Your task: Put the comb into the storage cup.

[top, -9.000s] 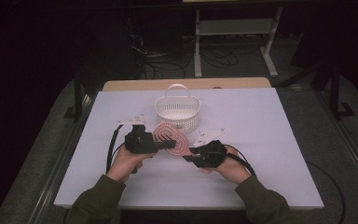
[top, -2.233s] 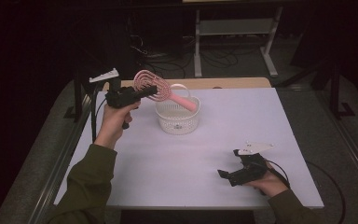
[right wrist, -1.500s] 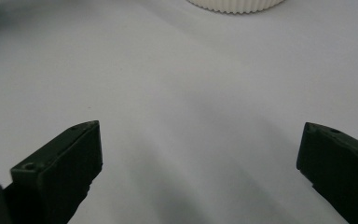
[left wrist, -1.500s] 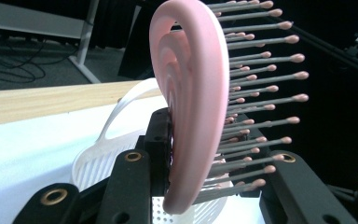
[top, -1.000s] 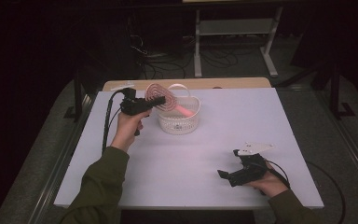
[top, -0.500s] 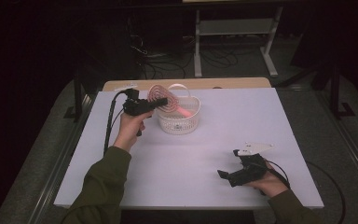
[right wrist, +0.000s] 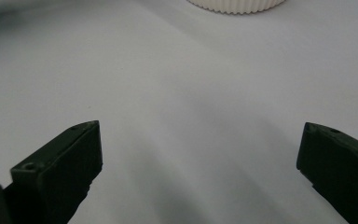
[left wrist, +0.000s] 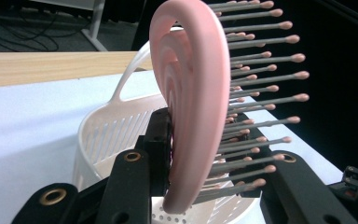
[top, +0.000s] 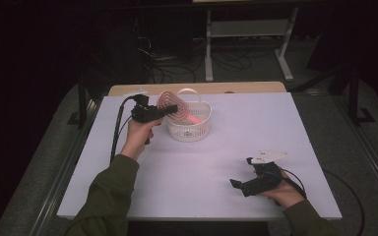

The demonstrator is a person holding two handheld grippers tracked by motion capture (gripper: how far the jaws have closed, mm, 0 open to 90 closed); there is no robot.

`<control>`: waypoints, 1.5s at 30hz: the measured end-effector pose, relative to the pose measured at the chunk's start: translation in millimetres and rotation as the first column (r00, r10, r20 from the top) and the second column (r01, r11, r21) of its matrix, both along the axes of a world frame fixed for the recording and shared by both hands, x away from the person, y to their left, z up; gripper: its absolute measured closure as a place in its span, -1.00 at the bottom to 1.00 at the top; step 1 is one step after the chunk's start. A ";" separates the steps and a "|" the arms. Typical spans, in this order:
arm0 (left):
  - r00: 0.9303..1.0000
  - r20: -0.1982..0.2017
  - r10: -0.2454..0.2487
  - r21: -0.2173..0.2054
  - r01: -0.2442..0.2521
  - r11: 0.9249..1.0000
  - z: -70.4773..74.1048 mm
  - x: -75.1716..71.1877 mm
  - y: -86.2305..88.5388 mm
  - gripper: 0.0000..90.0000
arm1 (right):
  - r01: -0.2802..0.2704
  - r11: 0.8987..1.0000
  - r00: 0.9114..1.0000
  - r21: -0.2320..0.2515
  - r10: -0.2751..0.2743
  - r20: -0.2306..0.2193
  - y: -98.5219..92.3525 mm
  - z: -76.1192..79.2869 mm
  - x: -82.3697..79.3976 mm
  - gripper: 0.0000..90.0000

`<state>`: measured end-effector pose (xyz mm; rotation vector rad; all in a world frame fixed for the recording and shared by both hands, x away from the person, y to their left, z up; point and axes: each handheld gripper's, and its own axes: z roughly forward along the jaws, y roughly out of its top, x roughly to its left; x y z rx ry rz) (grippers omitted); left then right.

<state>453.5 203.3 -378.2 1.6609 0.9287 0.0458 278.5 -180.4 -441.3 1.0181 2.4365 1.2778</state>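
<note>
Left tool (left wrist: pixel 200 177) clamps a pink plastic looped-head hairbrush (left wrist: pixel 191 93) above the white slotted plastic basket (top: pixel 189 129). Right tool (right wrist: pixel 200 158) rests spread wide, empty, on the white surface (top: pixel 226 147).

Table (top: pixel 192 162): rectangular, white top, with a bare wooden strip (top: pixel 241 87) along the far edge. Standing directly on it: one white slatted plastic basket (top: pixel 189 129) with handle, far-centre left.

One pink hairbrush (top: pixel 171 104), one white basket (top: pixel 193 129) (two grippers).
</note>
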 end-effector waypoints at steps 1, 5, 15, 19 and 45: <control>1.000 0.003 0.002 0.004 -0.002 1.000 0.0 0.3 0.0 0.43 | 0.000 1.000 1.000 0.000 0.000 0.000 0.0 0.0 0.0 -1.00; 1.000 0.003 0.008 0.013 -0.008 1.000 -1.1 1.4 1.8 0.41 | -0.001 1.000 1.000 -0.001 0.001 0.002 0.1 0.1 -0.1 -1.00; 0.999 0.025 0.032 0.076 -0.034 0.996 -1.9 2.4 5.3 0.32 | -0.001 1.000 1.000 -0.002 0.001 0.001 0.1 -0.1 0.0 -1.00; 0.998 0.048 0.045 0.114 -0.050 0.992 -1.0 1.7 5.5 0.24 | -0.002 1.000 1.000 -0.002 0.002 0.002 0.2 -0.1 0.0 -1.00; 0.988 0.136 0.068 0.203 -0.095 0.975 5.2 -5.6 10.2 -0.11 | -0.001 1.000 1.000 -0.001 0.001 0.000 0.1 -0.1 0.1 -1.00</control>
